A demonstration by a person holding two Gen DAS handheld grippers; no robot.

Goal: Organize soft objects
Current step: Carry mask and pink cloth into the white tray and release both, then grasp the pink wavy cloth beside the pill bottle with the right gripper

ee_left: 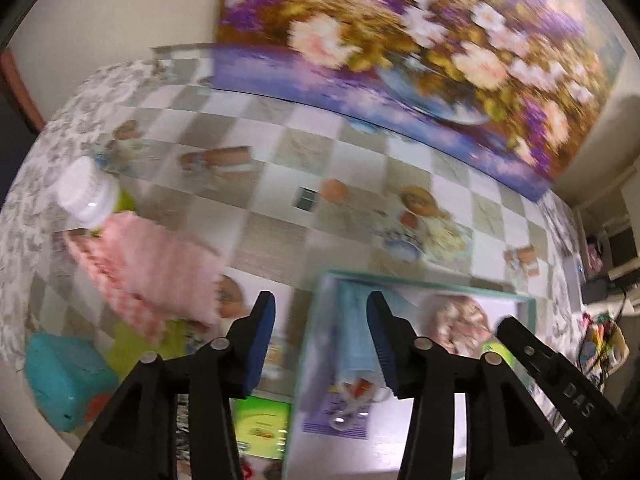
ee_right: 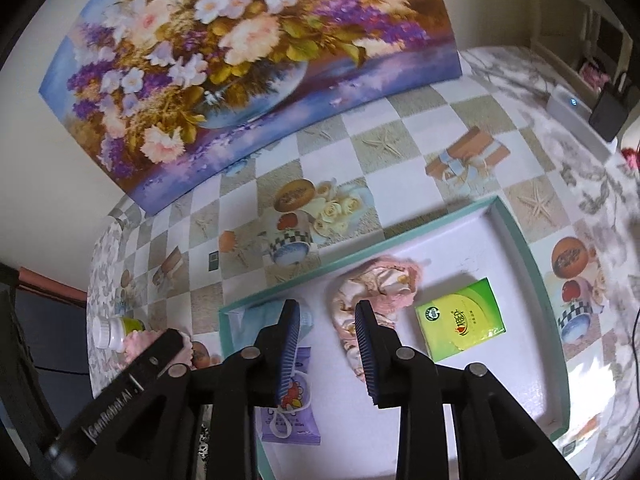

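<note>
A shallow white tray with a teal rim (ee_right: 516, 236) lies on the table; it also shows in the left wrist view (ee_left: 420, 280). In it lie a crumpled floral and pink cloth (ee_right: 380, 284), a green packet (ee_right: 460, 324), a light blue cloth (ee_right: 256, 316) and a purple packet (ee_right: 292, 416). A pink fluffy cloth (ee_left: 152, 264) lies left of the tray, outside it. My left gripper (ee_left: 320, 340) is open and empty, above the tray's left edge. My right gripper (ee_right: 326, 352) is open and empty over the tray, just in front of the floral cloth.
A white-capped bottle (ee_left: 88, 192) lies by the pink cloth. A teal object (ee_left: 64, 384), a green cloth (ee_left: 132, 344) and a green packet (ee_left: 260, 428) lie at the front left. A flower painting (ee_right: 240, 68) leans on the wall. Electronics (ee_right: 576, 112) sit far right.
</note>
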